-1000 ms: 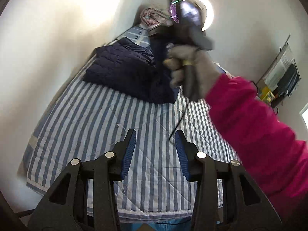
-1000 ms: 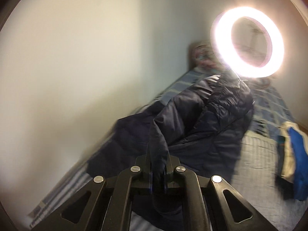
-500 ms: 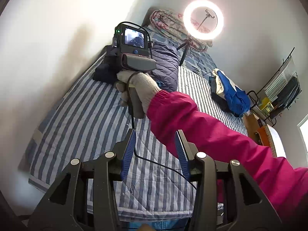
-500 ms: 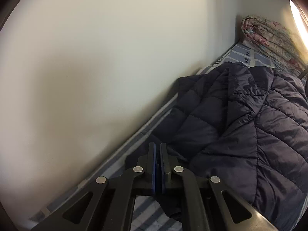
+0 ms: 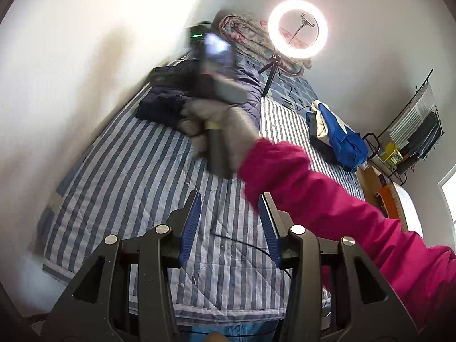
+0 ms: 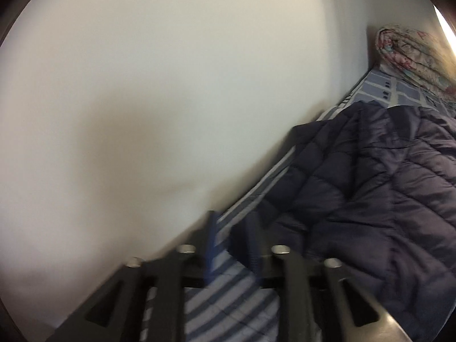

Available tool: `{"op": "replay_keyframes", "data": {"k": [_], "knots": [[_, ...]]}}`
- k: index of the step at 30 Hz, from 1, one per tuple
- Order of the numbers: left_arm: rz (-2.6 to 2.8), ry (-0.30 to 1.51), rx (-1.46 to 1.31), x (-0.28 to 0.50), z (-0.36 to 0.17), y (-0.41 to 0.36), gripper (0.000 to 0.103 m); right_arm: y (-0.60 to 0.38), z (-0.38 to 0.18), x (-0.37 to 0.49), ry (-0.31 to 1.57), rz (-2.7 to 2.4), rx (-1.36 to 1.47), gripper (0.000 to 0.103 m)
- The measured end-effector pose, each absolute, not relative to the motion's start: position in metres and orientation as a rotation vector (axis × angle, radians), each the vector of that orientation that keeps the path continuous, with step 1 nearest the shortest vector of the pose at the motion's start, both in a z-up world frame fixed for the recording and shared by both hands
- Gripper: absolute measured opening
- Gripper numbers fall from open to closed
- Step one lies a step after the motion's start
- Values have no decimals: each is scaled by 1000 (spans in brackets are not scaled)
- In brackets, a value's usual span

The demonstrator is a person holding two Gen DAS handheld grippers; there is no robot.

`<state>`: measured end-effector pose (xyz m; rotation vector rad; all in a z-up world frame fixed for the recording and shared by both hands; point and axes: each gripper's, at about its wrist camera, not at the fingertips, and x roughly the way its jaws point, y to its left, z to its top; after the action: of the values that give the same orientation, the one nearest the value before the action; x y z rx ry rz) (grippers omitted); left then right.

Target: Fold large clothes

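Lying on the striped bed (image 5: pixel 136 188) against the wall, 1 navy quilted jacket (image 6: pixel 370 188) looks puffy, soft and slippery, so a hem corner or cuff seems the best hold. The right tongs (image 6: pixel 232 242) have just been opening, nothing between them; the left tongs (image 5: pixel 230 222) stand part-open, empty. 1 blue garment (image 5: pixel 339 139) waits well apart.

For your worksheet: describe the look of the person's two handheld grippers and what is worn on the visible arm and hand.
The left gripper and right gripper both have black angular frames with cut-out openings, silver round bolts and ribbed blue pads. The right unit's back carries a small lit screen, a green light and a thin black cable. The person wears a magenta sleeve and a grey knit glove.
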<state>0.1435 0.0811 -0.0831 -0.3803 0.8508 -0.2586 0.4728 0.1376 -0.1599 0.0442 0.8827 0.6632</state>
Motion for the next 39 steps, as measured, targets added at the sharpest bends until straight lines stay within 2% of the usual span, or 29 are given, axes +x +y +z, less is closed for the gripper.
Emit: {"op": "replay_keyframes", "data": {"k": [2,3,16,19,23,26,27,28,29,30,31,34,39], "knots": [[-263,846,-378,142,-83,81,43,123,-152,480,911,678,29,42],[-267,846,-378,142,-82,80,43,118,-151,482,924,678,-3,51],[-245,935,-370,152,-98,76,43,149,-190,481,954,602,-420,52],[-238,966,-383,154,-104,78,43,154,-188,476,941,623,-413,61],[-238,970,-379,154,-105,78,43,164,-189,465,924,642,-484,63],[-242,970,-384,153,-105,78,43,168,-197,468,916,567,-578,58],[-245,967,-385,153,-105,78,43,166,-196,471,918,563,-564,51],[-247,966,-384,154,-104,78,43,163,-195,475,923,564,-536,38],[-250,963,-382,153,-104,78,43,161,-193,479,930,560,-508,33],[-254,961,-384,153,-104,78,43,156,-191,484,935,557,-462,19],[-257,960,-387,152,-104,78,43,153,-190,488,939,561,-427,9],[-264,954,-398,149,-102,80,43,141,-182,498,921,547,-324,4],[-268,952,-404,148,-100,80,43,156,-167,496,869,606,-246,4]]}}
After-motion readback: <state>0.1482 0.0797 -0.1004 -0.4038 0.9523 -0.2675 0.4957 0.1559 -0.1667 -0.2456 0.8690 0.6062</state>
